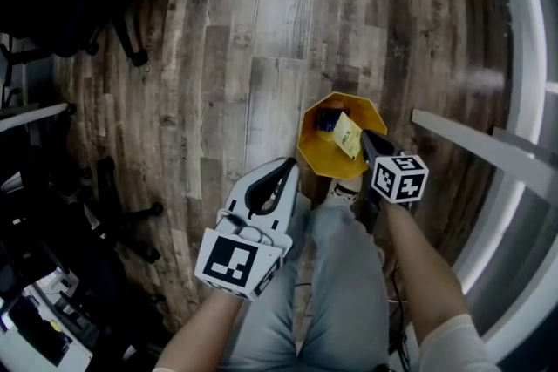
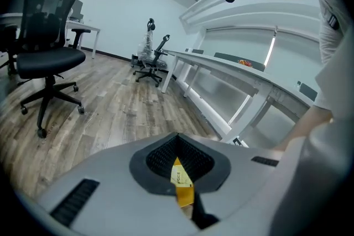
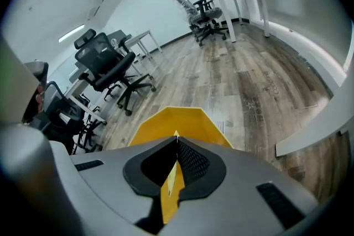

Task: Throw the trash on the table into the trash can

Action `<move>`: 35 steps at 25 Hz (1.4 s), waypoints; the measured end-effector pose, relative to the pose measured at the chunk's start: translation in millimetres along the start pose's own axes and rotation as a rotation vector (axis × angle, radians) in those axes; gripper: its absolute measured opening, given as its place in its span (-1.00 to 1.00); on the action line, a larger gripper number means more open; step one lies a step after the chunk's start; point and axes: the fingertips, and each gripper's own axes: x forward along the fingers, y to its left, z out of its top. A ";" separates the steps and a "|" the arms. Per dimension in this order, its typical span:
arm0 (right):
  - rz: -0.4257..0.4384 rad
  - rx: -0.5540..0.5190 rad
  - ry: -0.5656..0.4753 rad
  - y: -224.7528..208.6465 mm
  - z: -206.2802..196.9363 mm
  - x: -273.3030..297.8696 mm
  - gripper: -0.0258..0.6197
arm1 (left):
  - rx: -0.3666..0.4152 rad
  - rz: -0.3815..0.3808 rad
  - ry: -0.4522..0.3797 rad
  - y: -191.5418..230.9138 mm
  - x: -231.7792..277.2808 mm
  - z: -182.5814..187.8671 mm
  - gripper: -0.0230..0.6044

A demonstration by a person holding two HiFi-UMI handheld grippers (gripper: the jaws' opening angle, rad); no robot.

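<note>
While our right claw (image 1: 366,138) is clamped tight on a yellow wrapper (image 1: 347,135), the yellow trash can (image 1: 316,154) sits just below it. Our left claw (image 2: 177,135), beside it, pinches a yellow scrap (image 2: 180,178).

closed claw (image 2: 177,139), yellow printed scrap (image 2: 180,178) in its gap

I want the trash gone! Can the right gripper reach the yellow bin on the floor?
Probably yes. The right gripper, shut on a yellow paper packet, hangs just over the open yellow plastic trash can, with nothing between them.
</note>
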 end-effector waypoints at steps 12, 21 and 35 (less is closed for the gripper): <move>-0.061 -0.108 0.093 -13.3 -2.6 38.4 -0.51 | -0.002 -0.008 -0.018 7.1 17.0 -9.4 -0.93; -0.086 -0.115 0.097 -6.5 26.0 -17.9 -0.51 | -0.002 0.003 -0.021 -9.6 -7.5 29.0 -0.93; -0.047 -0.116 -0.077 95.0 175.4 -233.6 -0.76 | 0.068 -0.054 -0.045 -91.6 -129.0 163.8 -0.93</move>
